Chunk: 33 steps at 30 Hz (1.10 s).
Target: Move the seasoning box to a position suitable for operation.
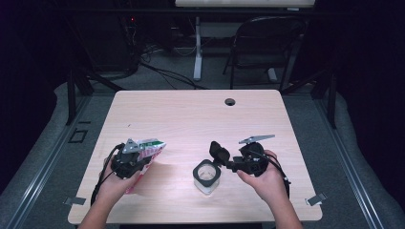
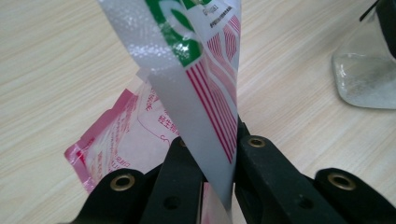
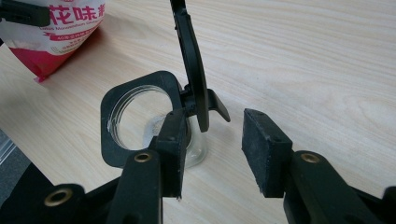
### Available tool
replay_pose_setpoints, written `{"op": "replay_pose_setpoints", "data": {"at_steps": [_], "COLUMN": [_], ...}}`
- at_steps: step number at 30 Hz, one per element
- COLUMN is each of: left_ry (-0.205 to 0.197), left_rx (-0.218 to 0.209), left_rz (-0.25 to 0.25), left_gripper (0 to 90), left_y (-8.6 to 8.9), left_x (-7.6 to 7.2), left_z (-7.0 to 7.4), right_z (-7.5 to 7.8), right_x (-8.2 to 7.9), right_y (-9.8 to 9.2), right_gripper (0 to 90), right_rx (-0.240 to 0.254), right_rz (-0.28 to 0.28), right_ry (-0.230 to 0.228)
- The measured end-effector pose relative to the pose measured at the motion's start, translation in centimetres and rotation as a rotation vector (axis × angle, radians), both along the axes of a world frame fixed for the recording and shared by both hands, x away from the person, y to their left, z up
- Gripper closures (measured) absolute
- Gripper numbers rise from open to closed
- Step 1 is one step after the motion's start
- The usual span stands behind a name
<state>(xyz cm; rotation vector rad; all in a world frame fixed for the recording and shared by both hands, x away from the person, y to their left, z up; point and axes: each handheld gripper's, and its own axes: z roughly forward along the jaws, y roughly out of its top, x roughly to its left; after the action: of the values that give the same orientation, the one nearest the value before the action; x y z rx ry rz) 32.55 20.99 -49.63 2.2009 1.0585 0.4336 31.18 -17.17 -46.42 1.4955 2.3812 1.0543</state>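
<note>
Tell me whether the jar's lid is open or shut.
Open: the black hinged lid stands upright beside the jar, whose round mouth is uncovered.

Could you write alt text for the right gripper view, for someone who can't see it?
The open right gripper hovers at a clear glass jar on a pale wooden table; the jar's black flip lid stands raised on its hinge, between the two black jaws. At the top left lies a red and white bag with printed lettering.
</note>
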Motion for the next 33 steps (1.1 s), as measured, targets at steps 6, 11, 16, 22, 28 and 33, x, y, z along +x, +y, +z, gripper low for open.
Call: {"op": "replay_pose_setpoints", "data": {"at_steps": [6,11,16,22,28,33], "left_ry": [-0.003,-0.010,-0.025,-0.042,-0.062,-0.089], "left_rx": [-0.005,0.005,0.010,0.007,-0.002,-0.014], "left_rz": [0.011,0.012,0.024,0.040,0.051,0.071], "left_gripper": [90.0,90.0,90.0,90.0,90.0,90.0], "left_y": [0.2,0.3,0.6,1.4,1.9,2.7], "left_x": [-0.1,-0.1,-0.2,-0.4,-0.6,-0.9], "left_z": [0.2,0.5,1.0,1.8,2.6,3.5], "right_z": [0.0,0.0,0.0,0.0,0.0,0.0], "right_x": [0.0,0.0,0.0,0.0,0.0,0.0], "right_y": [-0.1,0.0,-0.1,0.0,0.0,-0.1], "right_gripper": [60.5,60.5,60.5,60.4,60.5,60.4], "right_rx": [0.001,-0.001,0.000,-0.001,-0.001,-0.005], "right_rz": [0.002,0.000,0.001,0.000,-0.001,0.000], "right_ry": [-0.002,0.000,-0.002,0.000,0.000,0.000]}}
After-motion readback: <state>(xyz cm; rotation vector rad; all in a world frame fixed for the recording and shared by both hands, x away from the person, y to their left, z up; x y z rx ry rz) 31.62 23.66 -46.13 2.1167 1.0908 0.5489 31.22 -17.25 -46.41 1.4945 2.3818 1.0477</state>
